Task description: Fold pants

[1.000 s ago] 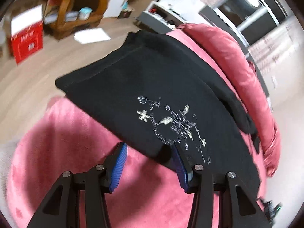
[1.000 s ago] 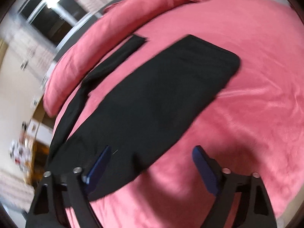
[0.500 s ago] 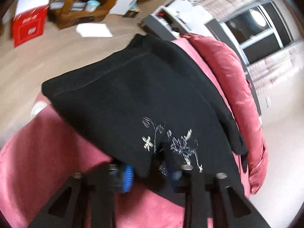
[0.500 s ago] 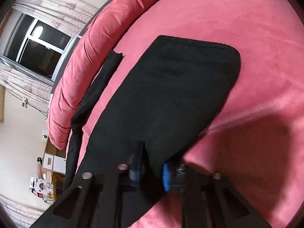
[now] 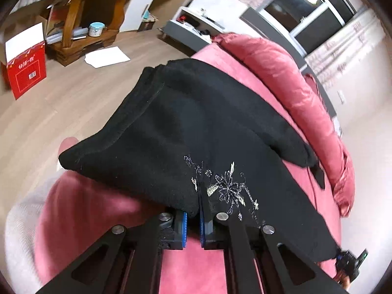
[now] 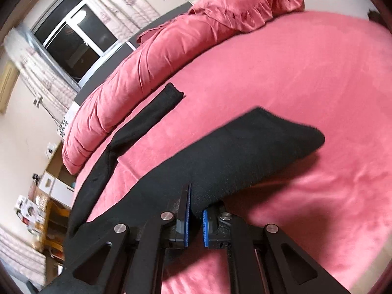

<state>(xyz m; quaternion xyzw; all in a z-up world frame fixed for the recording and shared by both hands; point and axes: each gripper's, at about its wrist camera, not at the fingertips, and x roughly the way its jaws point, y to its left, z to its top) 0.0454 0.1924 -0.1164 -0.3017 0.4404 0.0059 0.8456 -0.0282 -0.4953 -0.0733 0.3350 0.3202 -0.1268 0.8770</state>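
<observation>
1. Left wrist view: one pair of black pants [image 5: 196, 132] lies on the pink bed [image 5: 103, 210], its long axis running from the waistband at the floor-side edge toward lower right. The left tool [image 5: 192, 216] is clamped on the near edge by the silver embroidery [image 5: 225, 188]. One red box [image 5: 25, 76] stands on the floor; its contents are hidden.
2. Right wrist view: the right tool [image 6: 196, 216] pinches a lifted leg hem; a second leg, probably, lies flat beside one rolled duvet [image 6: 152, 66].

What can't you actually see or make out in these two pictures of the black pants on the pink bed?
- Left wrist view: the black pants cover the blue tips of the fingers.
- Right wrist view: the lifted pants hide the bed beneath them.
- Left wrist view: the print on the red box is too small to read.
</observation>
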